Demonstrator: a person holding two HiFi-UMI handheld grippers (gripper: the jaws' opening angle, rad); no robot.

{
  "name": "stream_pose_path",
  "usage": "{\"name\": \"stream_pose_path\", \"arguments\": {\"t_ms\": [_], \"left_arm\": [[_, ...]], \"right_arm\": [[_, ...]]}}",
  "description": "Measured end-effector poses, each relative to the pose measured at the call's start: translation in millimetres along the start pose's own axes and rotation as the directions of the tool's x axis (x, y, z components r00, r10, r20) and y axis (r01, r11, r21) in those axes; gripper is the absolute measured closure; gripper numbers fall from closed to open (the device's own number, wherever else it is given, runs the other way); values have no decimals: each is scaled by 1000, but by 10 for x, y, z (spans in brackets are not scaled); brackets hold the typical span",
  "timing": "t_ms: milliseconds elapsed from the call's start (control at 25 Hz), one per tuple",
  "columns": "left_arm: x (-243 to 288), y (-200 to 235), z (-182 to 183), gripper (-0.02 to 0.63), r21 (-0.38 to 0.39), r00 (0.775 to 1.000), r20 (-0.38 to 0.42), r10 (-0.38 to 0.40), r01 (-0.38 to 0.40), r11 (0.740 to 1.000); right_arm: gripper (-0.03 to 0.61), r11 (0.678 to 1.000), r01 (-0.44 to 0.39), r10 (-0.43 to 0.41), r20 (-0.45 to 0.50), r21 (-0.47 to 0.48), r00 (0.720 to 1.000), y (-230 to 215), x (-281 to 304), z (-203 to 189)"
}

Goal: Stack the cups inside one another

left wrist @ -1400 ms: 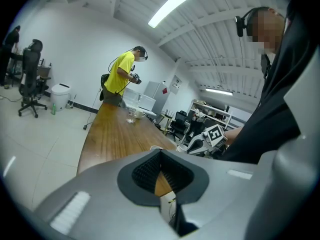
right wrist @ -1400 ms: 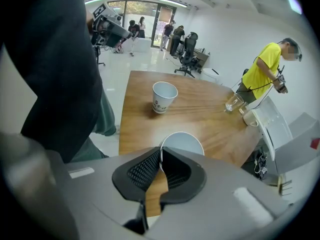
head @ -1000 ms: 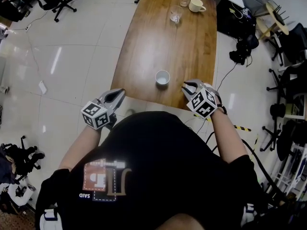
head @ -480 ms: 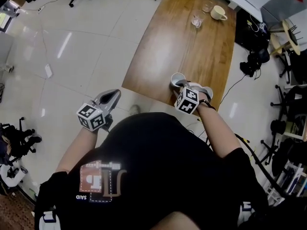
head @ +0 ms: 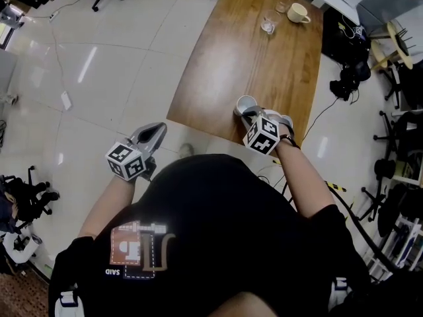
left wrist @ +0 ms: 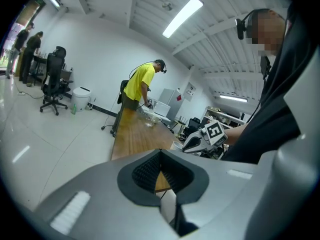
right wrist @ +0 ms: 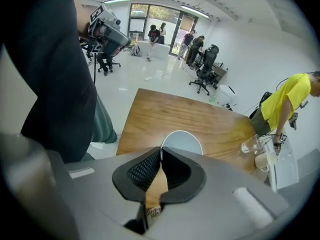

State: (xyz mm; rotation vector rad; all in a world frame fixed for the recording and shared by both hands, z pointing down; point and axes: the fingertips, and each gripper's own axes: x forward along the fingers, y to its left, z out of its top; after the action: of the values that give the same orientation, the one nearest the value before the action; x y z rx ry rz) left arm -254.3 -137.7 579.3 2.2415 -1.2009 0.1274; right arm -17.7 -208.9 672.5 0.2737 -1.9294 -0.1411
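Pinching the white cup's point(head: 246, 104) near rim with my just-closed right gripper point(head: 249, 115); left gripper point(head: 160, 130) pressed together, empty. Next, probably: lift toward the far glass cup point(head: 268, 26).

Bare tabletop point(head: 251, 51) lies open between the white cup point(head: 244, 103) and the far glass point(head: 268, 26) and mug point(head: 299, 13).

Wooden counter point(head: 238, 65) on glossy tile floor point(head: 99, 78). Office chair point(left wrist: 52, 81) far off; person in yellow shirt point(left wrist: 137, 84) at counter's far end.
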Motion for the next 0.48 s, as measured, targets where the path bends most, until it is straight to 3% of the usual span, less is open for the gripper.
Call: {"name": "stream_pose_path", "arguments": {"t_ms": [480], "left_arm": [[524,-433,152,612,57,991,-20,-131,132,990]], "right_arm": [[552,992,113,-118,86,60,989,-279,-1077,-117]]}}
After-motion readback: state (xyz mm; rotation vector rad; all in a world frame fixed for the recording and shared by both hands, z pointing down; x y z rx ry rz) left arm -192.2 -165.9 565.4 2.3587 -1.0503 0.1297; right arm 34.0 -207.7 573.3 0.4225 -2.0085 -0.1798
